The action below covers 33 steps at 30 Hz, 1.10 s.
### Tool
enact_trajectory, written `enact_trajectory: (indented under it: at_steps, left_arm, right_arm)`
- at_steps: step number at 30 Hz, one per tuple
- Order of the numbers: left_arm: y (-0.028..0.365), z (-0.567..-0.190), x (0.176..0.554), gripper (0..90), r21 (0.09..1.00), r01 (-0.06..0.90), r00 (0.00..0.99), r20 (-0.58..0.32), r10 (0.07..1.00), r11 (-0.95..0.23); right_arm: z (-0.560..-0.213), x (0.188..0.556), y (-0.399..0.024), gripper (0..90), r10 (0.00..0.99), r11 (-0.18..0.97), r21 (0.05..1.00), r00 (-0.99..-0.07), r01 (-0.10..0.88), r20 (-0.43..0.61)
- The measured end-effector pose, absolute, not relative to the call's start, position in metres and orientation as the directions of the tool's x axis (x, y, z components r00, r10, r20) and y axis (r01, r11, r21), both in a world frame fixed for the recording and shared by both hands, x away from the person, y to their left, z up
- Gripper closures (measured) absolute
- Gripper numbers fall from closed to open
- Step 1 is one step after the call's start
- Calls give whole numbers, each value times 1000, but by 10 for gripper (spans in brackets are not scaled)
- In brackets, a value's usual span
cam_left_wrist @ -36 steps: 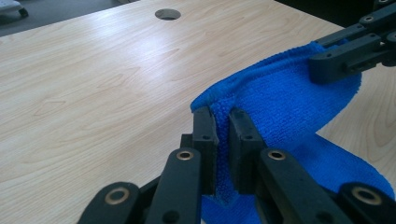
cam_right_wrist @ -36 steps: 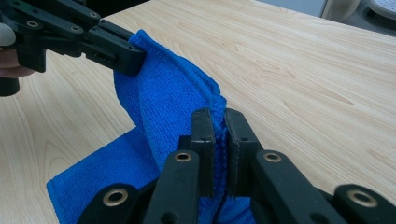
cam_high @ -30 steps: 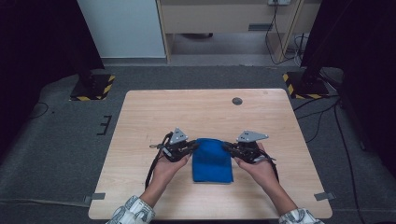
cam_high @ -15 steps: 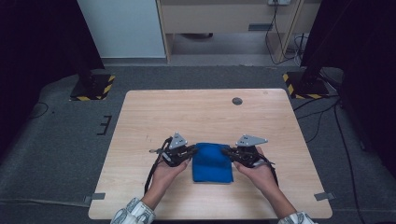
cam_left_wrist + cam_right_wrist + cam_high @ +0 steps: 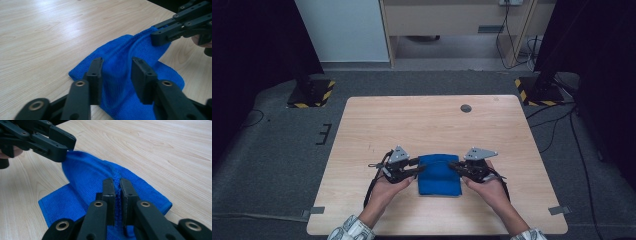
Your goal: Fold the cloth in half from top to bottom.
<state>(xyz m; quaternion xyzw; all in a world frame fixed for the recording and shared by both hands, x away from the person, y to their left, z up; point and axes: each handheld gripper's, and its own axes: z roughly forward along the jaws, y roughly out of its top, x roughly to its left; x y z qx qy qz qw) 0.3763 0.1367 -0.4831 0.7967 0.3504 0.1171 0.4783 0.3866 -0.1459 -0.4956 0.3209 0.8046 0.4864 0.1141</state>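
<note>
Blue cloth [image 5: 439, 173], folded terry, lies on the table [image 5: 422, 125] near my edge, btwn my two grippers, w/ a raised ridge running across its top. My right gripper [image 5: 117, 185] is clamped on that ridge. My left gripper [image 5: 117, 68] has just been opening: its pads stand apart astride the cloth, not pressing it.

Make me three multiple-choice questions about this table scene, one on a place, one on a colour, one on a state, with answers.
1. Where does the cloth lie? A far edge of the table; B between the two grippers near the person; C on the floor.
2. What colour is it? A red; B white; C blue.
3. How does the right gripper stand? A shut on the cloth; B wide open; C off the table.

B: it lies between the left gripper and the right.
C: blue throughout.
A: its jaws pinch a fold.
</note>
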Motion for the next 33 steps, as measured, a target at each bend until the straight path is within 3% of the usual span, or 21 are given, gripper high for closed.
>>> enact_trajectory:
  at_steps: [11, 23, 33]
  left_arm:
    - [150, -479, 386, 415, 858, 473, 644, -181, 744, -200]
    - [157, -486, 393, 238, 838, 507, 609, -183, 772, -202]
    - [152, -497, 396, 208, 809, 528, 614, -155, 774, -257]
  right_arm:
    - [-495, 385, -146, 836, 623, 324, 854, -771, 407, 132]
    - [-498, 381, -145, 808, 613, 338, 846, -779, 412, 135]
    - [-501, 375, -147, 782, 610, 359, 834, -782, 420, 130]
